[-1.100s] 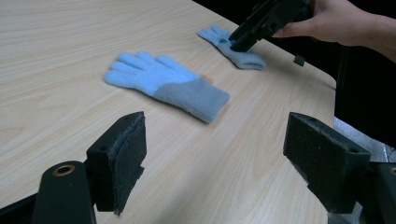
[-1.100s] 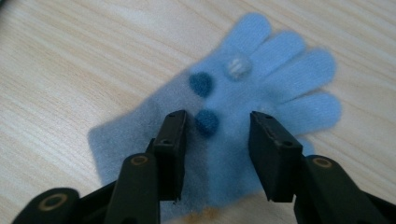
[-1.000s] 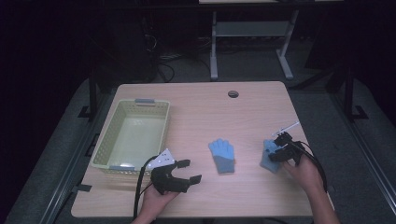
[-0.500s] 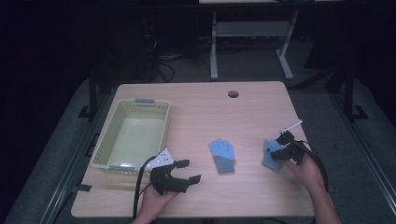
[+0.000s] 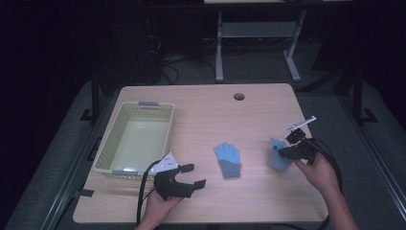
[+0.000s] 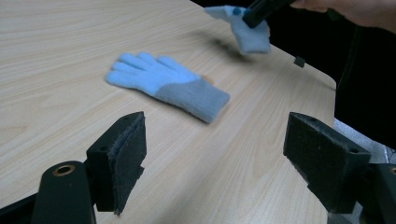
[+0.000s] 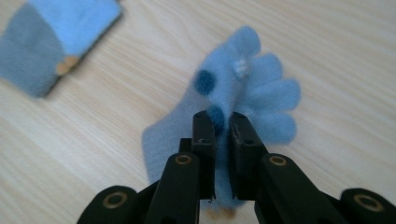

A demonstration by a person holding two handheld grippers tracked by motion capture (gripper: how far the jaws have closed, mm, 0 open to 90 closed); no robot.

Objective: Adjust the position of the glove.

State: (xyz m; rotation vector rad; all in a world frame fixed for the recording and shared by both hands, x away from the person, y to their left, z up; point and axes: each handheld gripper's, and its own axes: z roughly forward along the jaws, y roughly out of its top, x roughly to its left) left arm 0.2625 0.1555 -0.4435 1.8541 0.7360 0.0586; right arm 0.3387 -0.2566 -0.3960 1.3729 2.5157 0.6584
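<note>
**Glove pinched for the lift**

While the left hand-held gripper is kept at the near edge of the counter with its jaws spread wide and nothing between them, the work is carried by the right hand-held gripper. Its jaws have just been closing and are now clenched on a fold of the spotted glove, gripped near the palm, with the fingers fanned out beyond the pads. In the high view this glove is seen at the right side of the counter, hanging from the jaws as it is raised.

For the step to be done well, the pinch should be held firm and the lift taken straight up until the cuff is free of the wood, since only a thin fold is caught and a sideways tug could pull it loose. The second glove lies flat near the middle, apart from both tools. Farther left, the basket stands open and is judged the likely place for the glove to be carried
</note>
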